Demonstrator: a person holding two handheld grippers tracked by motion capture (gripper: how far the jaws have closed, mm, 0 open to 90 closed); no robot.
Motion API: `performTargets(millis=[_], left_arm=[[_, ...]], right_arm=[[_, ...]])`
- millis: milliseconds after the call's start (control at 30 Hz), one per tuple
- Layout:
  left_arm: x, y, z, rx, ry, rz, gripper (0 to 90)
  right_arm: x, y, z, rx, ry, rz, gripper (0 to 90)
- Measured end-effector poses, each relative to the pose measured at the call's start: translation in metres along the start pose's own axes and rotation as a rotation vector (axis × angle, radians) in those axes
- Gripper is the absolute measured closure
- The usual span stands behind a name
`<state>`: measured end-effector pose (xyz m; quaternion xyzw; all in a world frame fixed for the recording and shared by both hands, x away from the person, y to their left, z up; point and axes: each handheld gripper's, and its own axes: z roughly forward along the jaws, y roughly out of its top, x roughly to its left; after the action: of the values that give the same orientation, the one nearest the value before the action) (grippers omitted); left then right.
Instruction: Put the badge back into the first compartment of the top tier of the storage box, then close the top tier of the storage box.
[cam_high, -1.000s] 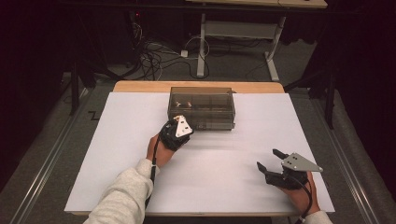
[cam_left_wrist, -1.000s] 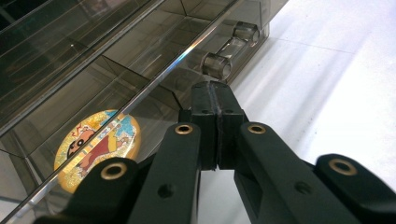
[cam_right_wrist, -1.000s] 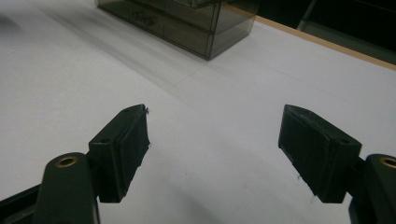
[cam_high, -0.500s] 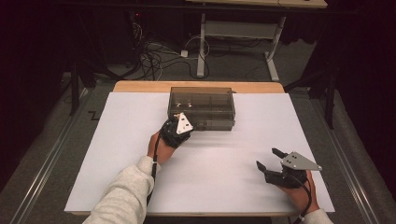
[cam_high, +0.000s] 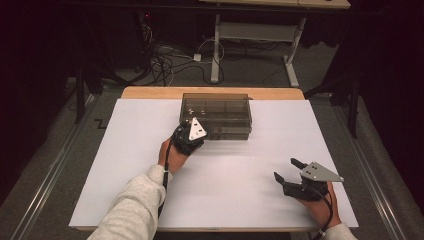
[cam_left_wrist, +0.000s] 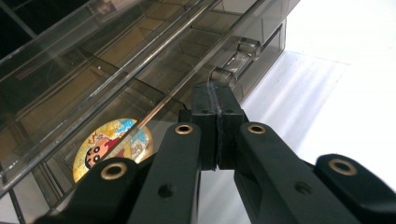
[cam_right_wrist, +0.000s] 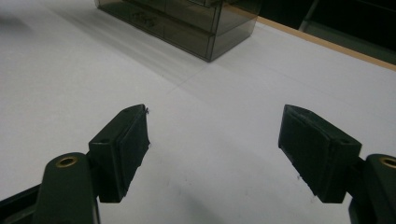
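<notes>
The left gripper (cam_high: 196, 131), jaws pressed together, is nosing against the front-left of the smoky drawer box (cam_high: 220, 107), possibly pinching a handle; the right gripper (cam_high: 289, 170) is idling wide, well apart.

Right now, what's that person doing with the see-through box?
A person holds a gripper in each hand. The left gripper has its jaws shut and pressed up against the front of the smoky clear drawer box, near a small handle. A round cartoon sticker lies inside. The right gripper waits open above the white table.
</notes>
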<state>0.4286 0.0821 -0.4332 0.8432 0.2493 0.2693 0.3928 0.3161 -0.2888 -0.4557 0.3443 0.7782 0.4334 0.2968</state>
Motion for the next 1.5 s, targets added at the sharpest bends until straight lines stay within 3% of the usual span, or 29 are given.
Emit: performTargets(millis=[1500], left_arm=[[0.008,0.004,0.01,-0.007,0.04,-0.017,86.9]], right_arm=[[0.003,-0.003,-0.008,-0.006,-0.004,-0.007,24.6]])
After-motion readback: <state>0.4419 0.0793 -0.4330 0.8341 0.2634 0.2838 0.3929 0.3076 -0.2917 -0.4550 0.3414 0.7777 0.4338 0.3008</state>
